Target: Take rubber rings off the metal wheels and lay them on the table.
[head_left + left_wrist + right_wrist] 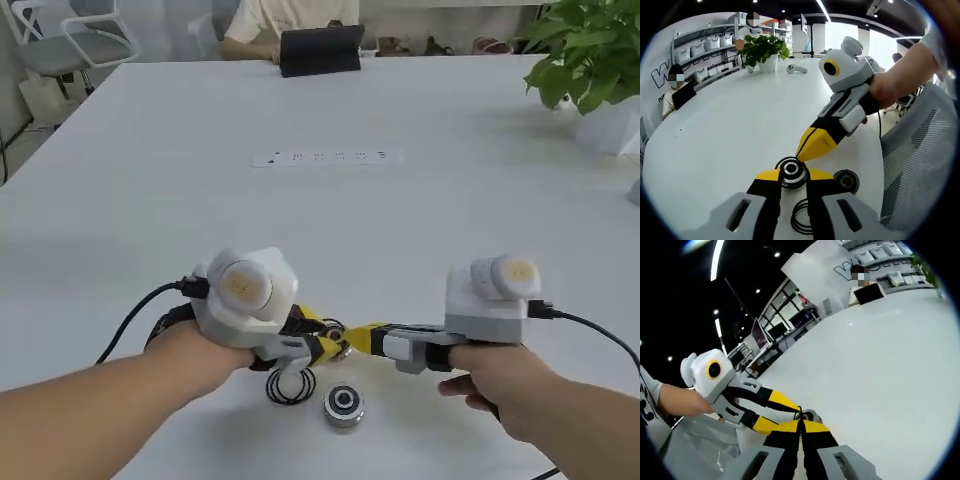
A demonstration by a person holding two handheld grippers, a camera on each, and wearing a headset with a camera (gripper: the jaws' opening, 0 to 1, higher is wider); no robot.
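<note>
While the small round silver metal wheel (792, 170), with a black rubber ring (781, 169) around its rim, sits clenched between the yellow-tipped jaws of the left gripper (793, 176), it is held just above the tabletop. The right gripper (802, 150) meets it from the opposite side. Its two yellow jaws are pressed together into a point that touches the wheel's upper rim. In the right gripper view only a thin seam shows between those jaws, and whether any rubber is nipped in them cannot be told. Directly under the left gripper's jaws, a few loose black rubber rings (290, 385) lie flat and overlapping on the white table (330, 220). Just beside them, toward the right gripper, a second metal wheel (343, 405) lies flat on the table, apart from both grippers. Well beyond, near the middle of the table, lies a long white power strip (328, 157). A leafy green potted plant (590, 60) stands at the far right edge. At the far end a person (285, 20) sits behind a dark upright screen (320, 50).
</note>
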